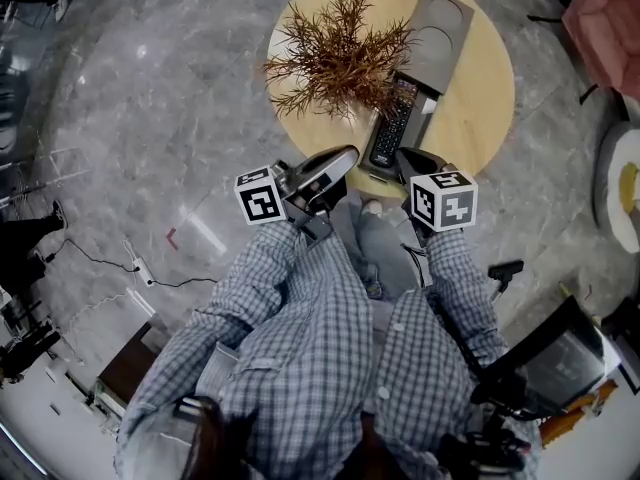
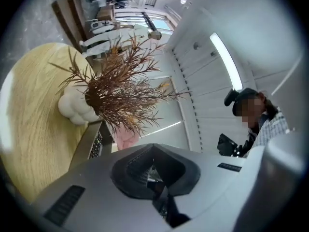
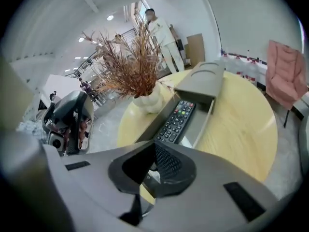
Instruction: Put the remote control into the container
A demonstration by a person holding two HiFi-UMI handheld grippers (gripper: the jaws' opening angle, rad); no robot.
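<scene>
The container (image 1: 431,113) is a long grey tray on the round wooden table (image 1: 480,98). It runs from the near edge of the table toward the far right edge. A flat grey panel with two round recesses covers its far half. The near half is open, and the remote control (image 1: 392,123) lies inside it, buttons up and lengthwise between the tray's walls. The right gripper view shows the same thing: the remote control (image 3: 176,121) rests on the tray floor, with the container's right wall (image 3: 203,122) beside it.

Just left of the tray is a white lumpy vase (image 3: 147,100) holding a spread of dried brown branches (image 1: 335,53). The branches overhang the tray's left wall and part of the remote.

The left gripper (image 1: 340,163) and the right gripper (image 1: 408,160) both sit at the near edge of the table, on either side of the tray's near end and apart from it. The left gripper's (image 2: 153,164) jaws are closed together with nothing between them. The right gripper's (image 3: 153,164) jaws are likewise pressed together and empty.

The right side of the table is bare wood out to its edge, and so is the strip along the left edge (image 2: 34,120). A pink chair (image 1: 605,18) stands on the floor well beyond the far right edge.
</scene>
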